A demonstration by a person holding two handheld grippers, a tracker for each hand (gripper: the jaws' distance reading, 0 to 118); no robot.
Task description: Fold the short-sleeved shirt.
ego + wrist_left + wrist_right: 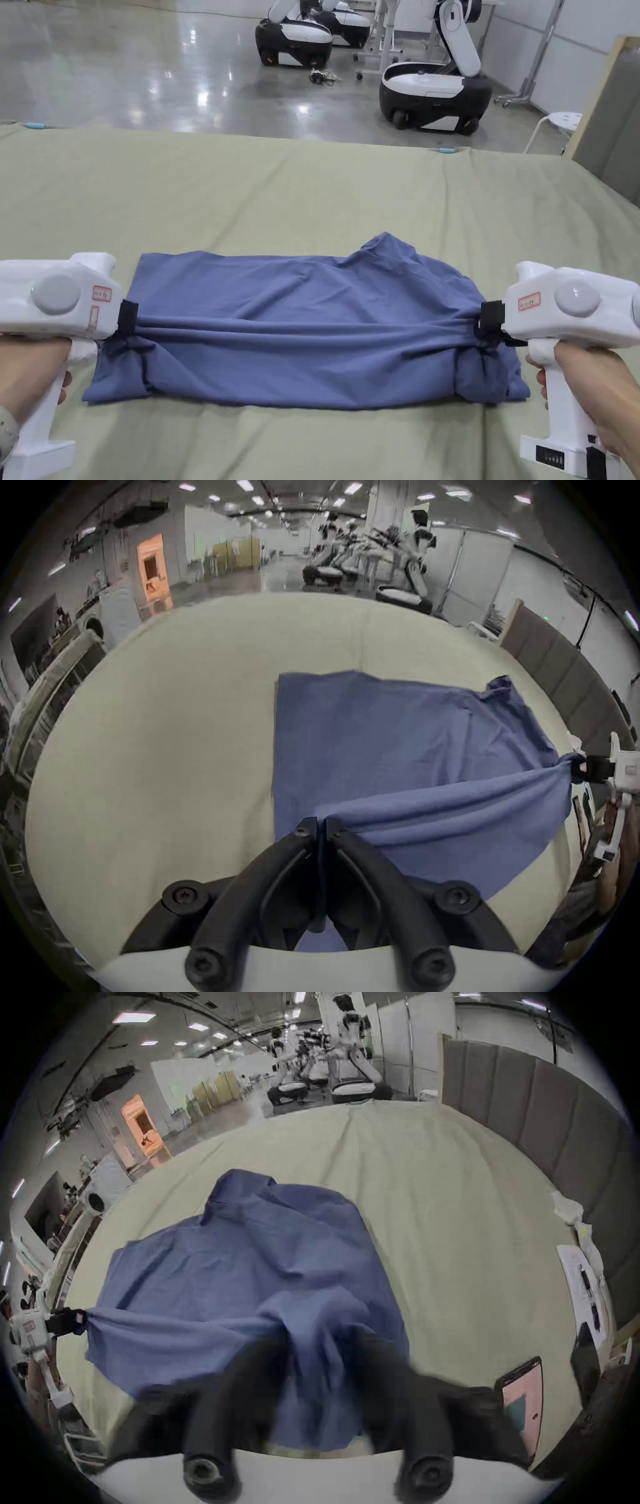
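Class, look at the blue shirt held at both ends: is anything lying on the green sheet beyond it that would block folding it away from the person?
Nothing visible does. The sheet beyond the shirt lies bare.

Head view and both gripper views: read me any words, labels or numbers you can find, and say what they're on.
No text is legible.
Red-bordered stickers on the left gripper: too small to read.
Red-bordered sticker on the right gripper: too small to read.
Printed sheet on the green sheet: blurred.
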